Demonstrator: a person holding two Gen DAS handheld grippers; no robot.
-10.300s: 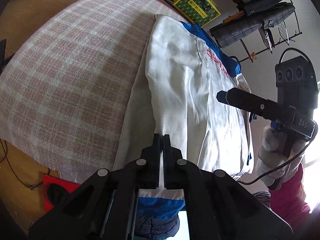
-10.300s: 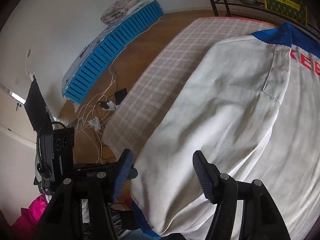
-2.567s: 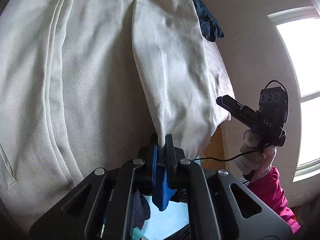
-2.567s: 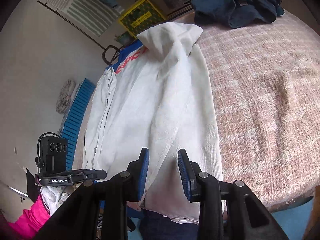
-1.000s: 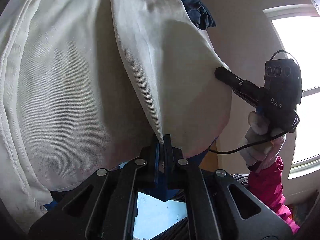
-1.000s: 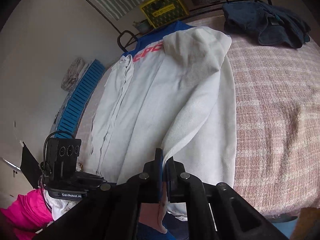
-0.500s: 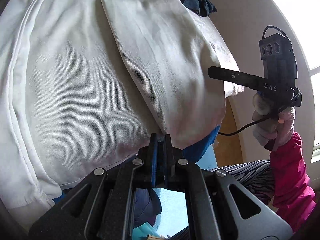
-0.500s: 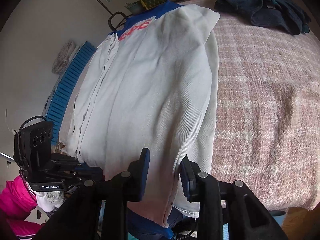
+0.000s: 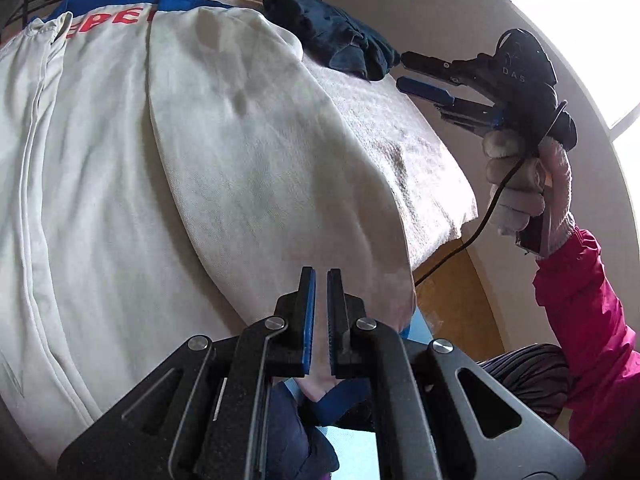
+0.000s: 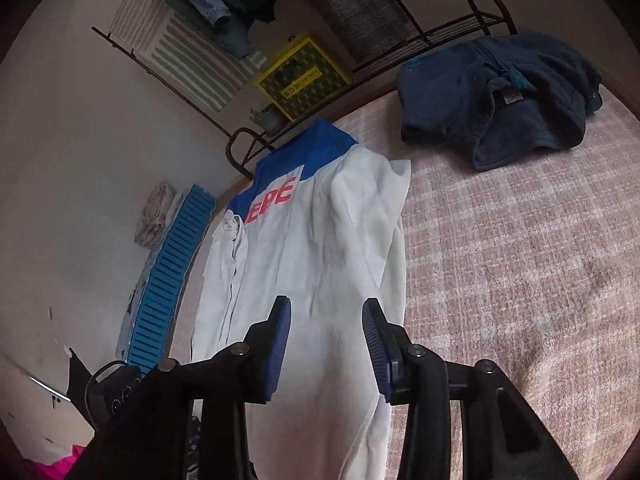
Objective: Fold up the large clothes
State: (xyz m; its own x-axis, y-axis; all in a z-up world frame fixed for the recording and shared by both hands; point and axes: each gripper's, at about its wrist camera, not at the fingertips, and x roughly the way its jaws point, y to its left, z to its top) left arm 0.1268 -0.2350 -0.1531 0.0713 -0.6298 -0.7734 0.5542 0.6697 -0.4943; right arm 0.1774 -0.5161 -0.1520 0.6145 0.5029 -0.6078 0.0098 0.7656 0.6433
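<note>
A large white garment point(image 9: 168, 168) with a blue yoke and red letters lies lengthwise on the checked pink bedspread point(image 10: 520, 264); it also shows in the right wrist view point(image 10: 320, 264). Its right side is folded over the middle. My left gripper point(image 9: 320, 280) hovers over the garment's near hem, jaws slightly apart with nothing between them. My right gripper point(image 10: 326, 320) is open and empty above the near end of the garment; it also shows in the left wrist view point(image 9: 404, 70), raised at the right over the bedspread.
A dark navy garment point(image 10: 500, 96) lies crumpled at the far right of the bed, also in the left wrist view point(image 9: 332, 36). A metal rack point(image 10: 400, 52) with clothes and a yellow box point(image 10: 304, 72) stands behind. A blue slatted panel point(image 10: 168, 272) lies left.
Both grippers have let go of the garment's side, which now lies folded flat over the middle. My right gripper opened wide and lifted away. My left gripper opened slightly and backed off.
</note>
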